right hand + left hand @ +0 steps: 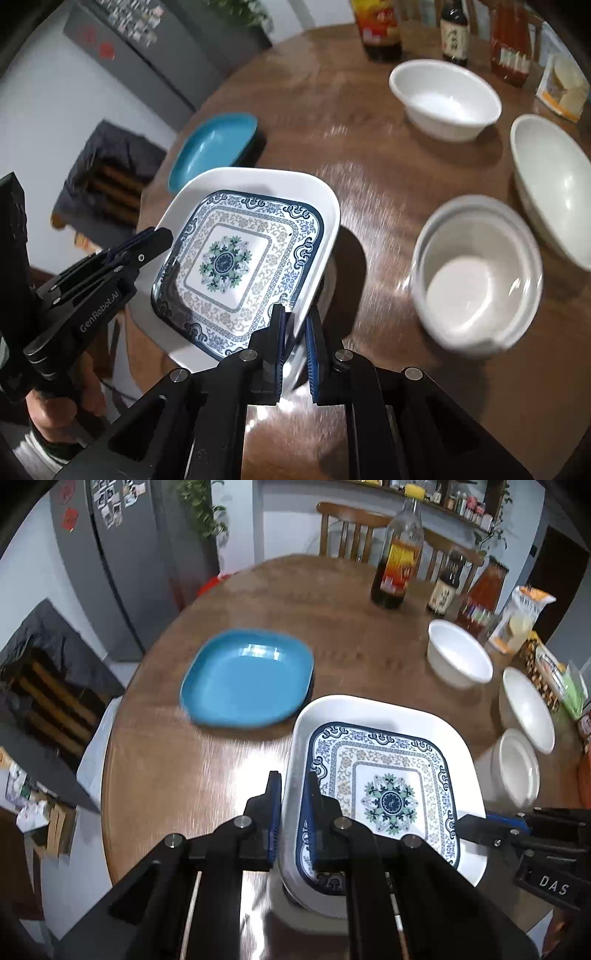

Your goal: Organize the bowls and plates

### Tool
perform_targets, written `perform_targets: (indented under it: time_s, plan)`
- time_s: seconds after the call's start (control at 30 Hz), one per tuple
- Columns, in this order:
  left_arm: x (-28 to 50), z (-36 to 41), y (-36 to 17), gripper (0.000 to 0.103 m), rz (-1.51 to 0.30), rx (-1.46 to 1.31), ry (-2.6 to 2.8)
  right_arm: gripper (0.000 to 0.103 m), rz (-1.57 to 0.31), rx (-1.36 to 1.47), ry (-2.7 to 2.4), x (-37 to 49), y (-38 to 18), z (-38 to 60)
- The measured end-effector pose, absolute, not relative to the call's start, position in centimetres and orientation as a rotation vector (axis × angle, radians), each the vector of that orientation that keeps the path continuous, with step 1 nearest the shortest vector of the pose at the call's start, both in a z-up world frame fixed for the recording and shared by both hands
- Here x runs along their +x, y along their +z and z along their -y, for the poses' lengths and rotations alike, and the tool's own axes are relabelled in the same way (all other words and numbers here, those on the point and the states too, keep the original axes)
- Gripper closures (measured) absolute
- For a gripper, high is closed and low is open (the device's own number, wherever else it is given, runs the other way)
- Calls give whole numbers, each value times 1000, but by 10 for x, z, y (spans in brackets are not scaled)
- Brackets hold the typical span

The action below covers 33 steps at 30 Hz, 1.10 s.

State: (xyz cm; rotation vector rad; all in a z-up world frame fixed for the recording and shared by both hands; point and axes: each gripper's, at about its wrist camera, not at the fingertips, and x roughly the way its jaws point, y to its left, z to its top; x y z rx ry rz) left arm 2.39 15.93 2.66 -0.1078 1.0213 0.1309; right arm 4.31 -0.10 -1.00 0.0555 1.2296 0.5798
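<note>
Round wooden table [332, 590]: left gripper [293, 794] and right gripper [295, 325] both clamp white plate [369, 710] rim; keep level, lower onto blue plate [247, 679].

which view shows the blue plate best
The left wrist view: the blue plate lies whole and unobstructed on the table. In the right wrist view it is foreshortened at the table edge, its near end hidden behind the patterned plate.

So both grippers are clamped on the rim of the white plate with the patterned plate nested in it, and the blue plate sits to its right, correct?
Not quite: the blue plate lies to the left of the white plate, as the left wrist view shows. The rest holds: the left gripper and the right gripper both clamp its rim, with the patterned plate nested inside.
</note>
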Motion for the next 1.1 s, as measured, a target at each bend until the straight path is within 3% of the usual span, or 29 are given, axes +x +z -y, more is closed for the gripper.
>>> perform_targets:
  time_s: [0.17, 0.23, 0.33, 0.4, 0.5, 0.8, 1.1]
  plan:
    - [19, -163, 0, 91, -1092, -121, 163, 90, -1263, 0, 584, 30, -26, -10]
    - [19, -165, -9, 84, -1114, -142, 167, 88, -1260, -27, 585, 30, -25, -16]
    - [18, -165, -12, 82, -1127, -143, 151, 75, -1256, -56, 575, 28, -20, -16]
    - [12, -169, -6, 69, -1107, -143, 155, 69, -1240, -85, 569, 26, -14, -16]
    - [11, -187, 8, 47, -1043, -189, 194, 68, -1224, -82, 586, 30, -7, -13]
    - [60, -237, 17, 46, -975, -240, 316, 68, -1123, 60, 610, 92, 23, -46]
    - [94, -258, 13, 46, -965, -163, 328, 68, -1124, 58, 597, 133, 9, -101]
